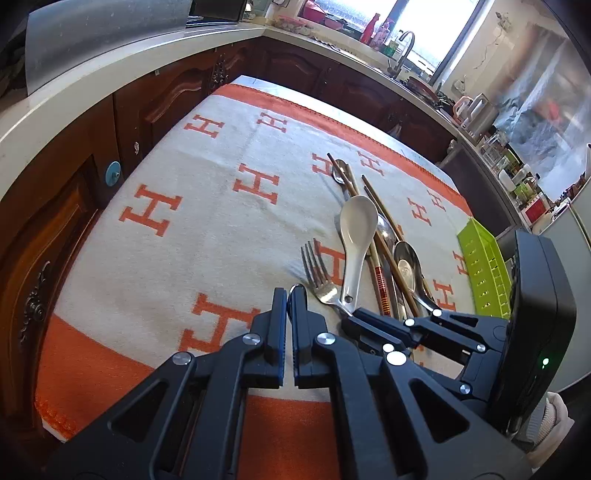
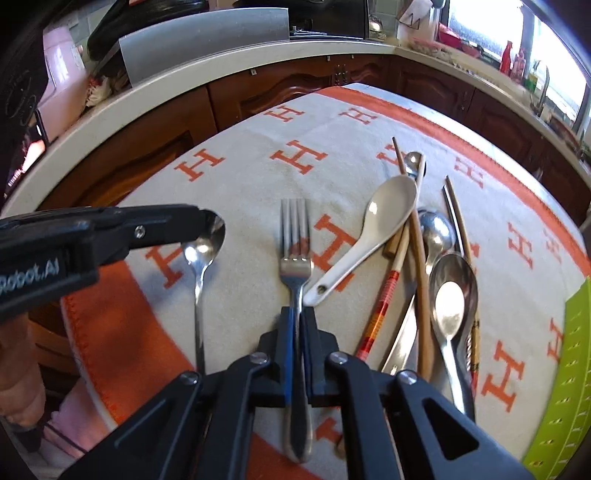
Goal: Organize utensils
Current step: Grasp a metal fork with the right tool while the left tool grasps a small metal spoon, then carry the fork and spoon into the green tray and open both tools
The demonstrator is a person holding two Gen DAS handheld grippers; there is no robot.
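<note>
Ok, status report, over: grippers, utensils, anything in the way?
Left gripper shut on steel spoon, at bowl. Right gripper shut on fork, at handle. White spoon close beside fork.

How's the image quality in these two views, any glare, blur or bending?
Left wrist: window blown out white, counter edge bowed by the fisheye, utensils sharp. Right wrist: bright glints on the steel spoon and white spoon; the fork looks slightly smeared.

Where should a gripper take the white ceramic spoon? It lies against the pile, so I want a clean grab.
Grip the white ceramic spoon by its handle end, coming from above on the fork side: that end juts clear onto bare cloth, while the bowl abuts the chopsticks.
</note>
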